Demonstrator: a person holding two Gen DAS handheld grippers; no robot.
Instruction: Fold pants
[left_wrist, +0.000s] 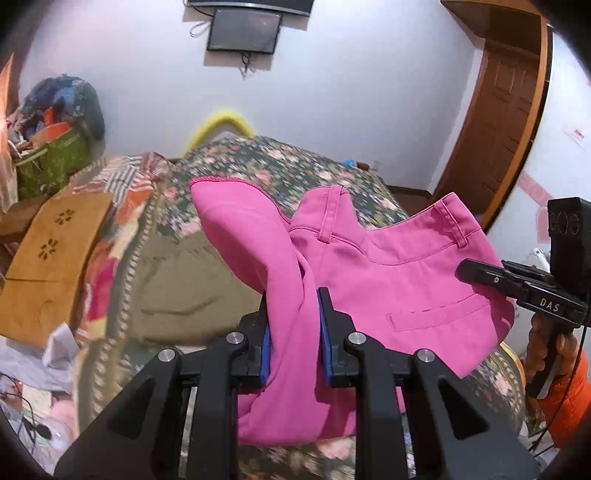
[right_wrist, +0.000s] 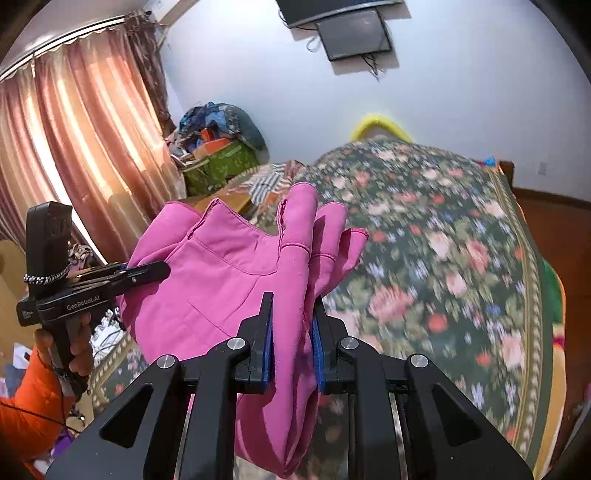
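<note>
we've got the left gripper (left_wrist: 293, 325) and right gripper (right_wrist: 291, 325) each clamped on bunched pink pants (left_wrist: 399, 280), held up off the floral bed (right_wrist: 443, 229) so they hang free for folding.

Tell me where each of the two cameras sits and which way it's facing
Left wrist: on the left gripper, facing across the floral bed toward the wall screen; right gripper and orange sleeve show.
Right wrist: on the right gripper, same direction; left gripper shows.
Shared: pink pants, clamped by both.
</note>
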